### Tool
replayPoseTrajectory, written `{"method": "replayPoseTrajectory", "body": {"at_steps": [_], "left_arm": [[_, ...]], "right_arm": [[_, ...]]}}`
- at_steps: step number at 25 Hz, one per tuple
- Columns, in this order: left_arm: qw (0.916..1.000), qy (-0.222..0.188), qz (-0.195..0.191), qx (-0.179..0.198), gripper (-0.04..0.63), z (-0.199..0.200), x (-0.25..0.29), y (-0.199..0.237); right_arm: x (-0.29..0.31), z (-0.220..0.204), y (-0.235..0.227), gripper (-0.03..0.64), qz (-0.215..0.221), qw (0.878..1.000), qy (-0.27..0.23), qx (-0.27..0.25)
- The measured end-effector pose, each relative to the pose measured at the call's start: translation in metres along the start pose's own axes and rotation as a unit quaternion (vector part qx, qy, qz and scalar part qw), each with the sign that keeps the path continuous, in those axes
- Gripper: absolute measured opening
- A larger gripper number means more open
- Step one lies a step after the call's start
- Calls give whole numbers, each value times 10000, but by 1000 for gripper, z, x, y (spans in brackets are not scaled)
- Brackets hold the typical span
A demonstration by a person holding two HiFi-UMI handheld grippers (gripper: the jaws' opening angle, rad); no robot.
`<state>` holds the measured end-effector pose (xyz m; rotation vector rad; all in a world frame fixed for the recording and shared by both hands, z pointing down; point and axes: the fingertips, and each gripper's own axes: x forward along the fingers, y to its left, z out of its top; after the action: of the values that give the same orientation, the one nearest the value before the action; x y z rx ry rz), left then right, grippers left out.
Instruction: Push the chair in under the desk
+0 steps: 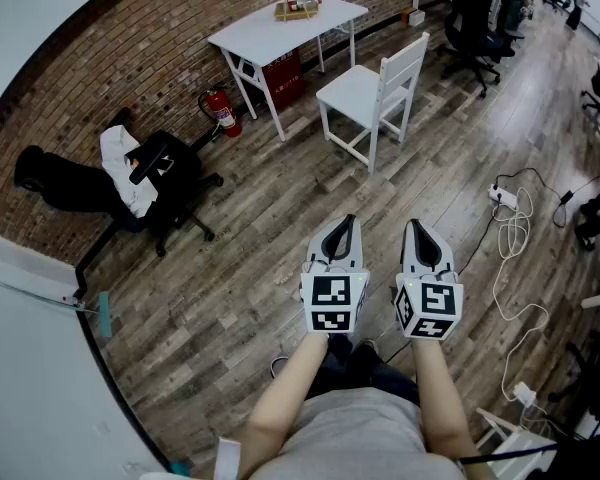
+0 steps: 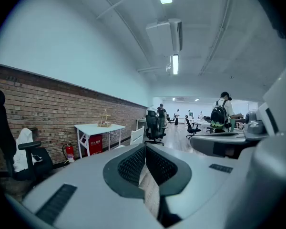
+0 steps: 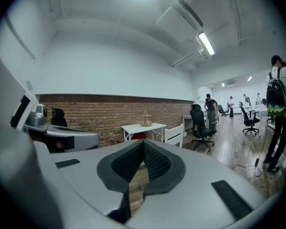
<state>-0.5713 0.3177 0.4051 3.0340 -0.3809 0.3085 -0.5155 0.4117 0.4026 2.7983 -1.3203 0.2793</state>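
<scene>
Well beyond both closed jaws: chair point(image 1: 358, 92)

Head view looks steeply down; both gripper views face the far desk point(image 1: 260, 30).

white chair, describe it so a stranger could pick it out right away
Along the brick wall stands a white desk. The white chair stands next to it, not tucked under. It alone is white, slat-backed and four-legged; the other seats are black office chairs.
</scene>
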Motion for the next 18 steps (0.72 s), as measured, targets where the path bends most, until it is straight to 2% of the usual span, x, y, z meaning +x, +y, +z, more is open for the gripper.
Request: {"method": "replayPoseTrajectory", "body": {"at_steps": [18], "left_arm": [[9999, 103, 5, -4, 17, -10, -1, -6]], "right_arm": [[-1, -5, -1, 15, 51, 9997, 0, 223]]}}
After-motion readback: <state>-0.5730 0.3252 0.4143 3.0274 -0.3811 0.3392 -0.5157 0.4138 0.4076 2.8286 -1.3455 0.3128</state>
